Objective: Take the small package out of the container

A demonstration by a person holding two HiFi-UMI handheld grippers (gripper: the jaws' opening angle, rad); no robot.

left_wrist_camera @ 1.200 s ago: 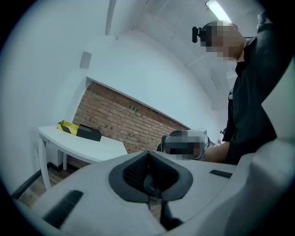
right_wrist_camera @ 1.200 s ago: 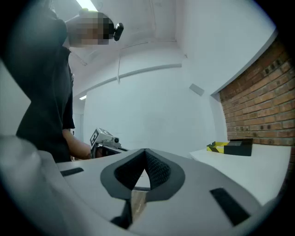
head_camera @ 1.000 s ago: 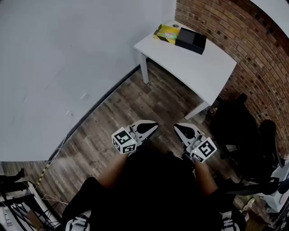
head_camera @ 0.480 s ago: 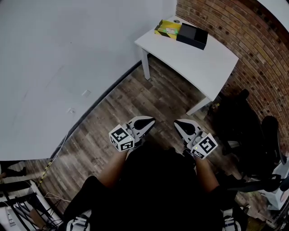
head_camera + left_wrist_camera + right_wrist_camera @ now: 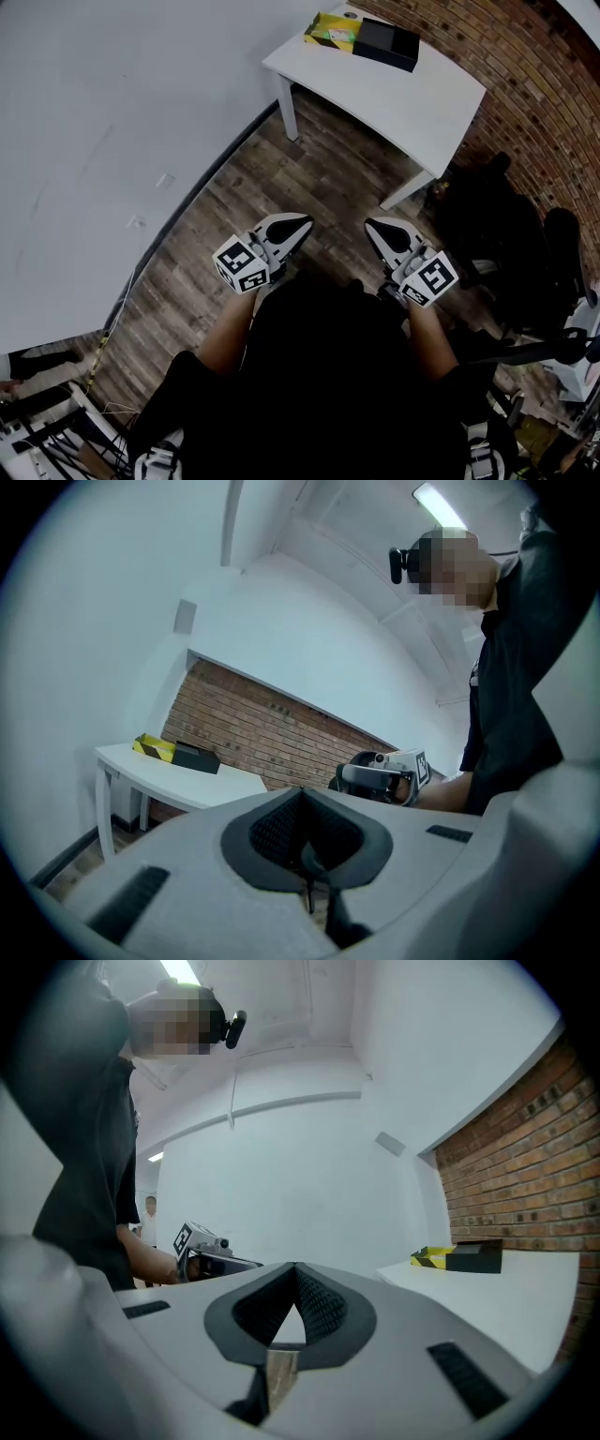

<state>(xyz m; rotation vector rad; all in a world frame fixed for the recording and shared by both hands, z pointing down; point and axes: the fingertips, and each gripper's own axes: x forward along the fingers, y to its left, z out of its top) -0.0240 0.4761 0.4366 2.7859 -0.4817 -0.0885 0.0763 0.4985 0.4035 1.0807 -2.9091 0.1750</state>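
Yellow first, from the head view: looking down at a shallow yellow container (image 5: 330,31) lying at the far corner of a white table (image 5: 403,94), touching a black box (image 5: 385,43) beside it. Making out only a pale patch inside the yellow walls, too small to call the small package with any certainty. Standing on a wooden floor (image 5: 309,178), well apart from that table, with a brick wall (image 5: 525,75) running behind it. Holding the left gripper (image 5: 302,223) and the right gripper (image 5: 375,228) out low before the body, forearms bent, side by side and apart, both noses aiming roughly toward the table. Carrying nothing in either.

Turning to the left gripper view: finding the left gripper (image 5: 302,808) clenched, dark pads meeting in a seam with nothing between them. Catching the white table (image 5: 187,785) off to the left, yellow container (image 5: 153,747) and black box (image 5: 197,757) sitting together on it, contents hidden by the low angle. Seeing the right gripper (image 5: 380,775) held level at the right.

Turning to the right gripper view: finding the right gripper (image 5: 295,1283) likewise clamped on nothing, pads pressed together. Spotting the white table (image 5: 506,1288) at the right, bearing the yellow container (image 5: 431,1256) against the black box (image 5: 473,1257). Seeing the left gripper (image 5: 211,1255) held out at the left.
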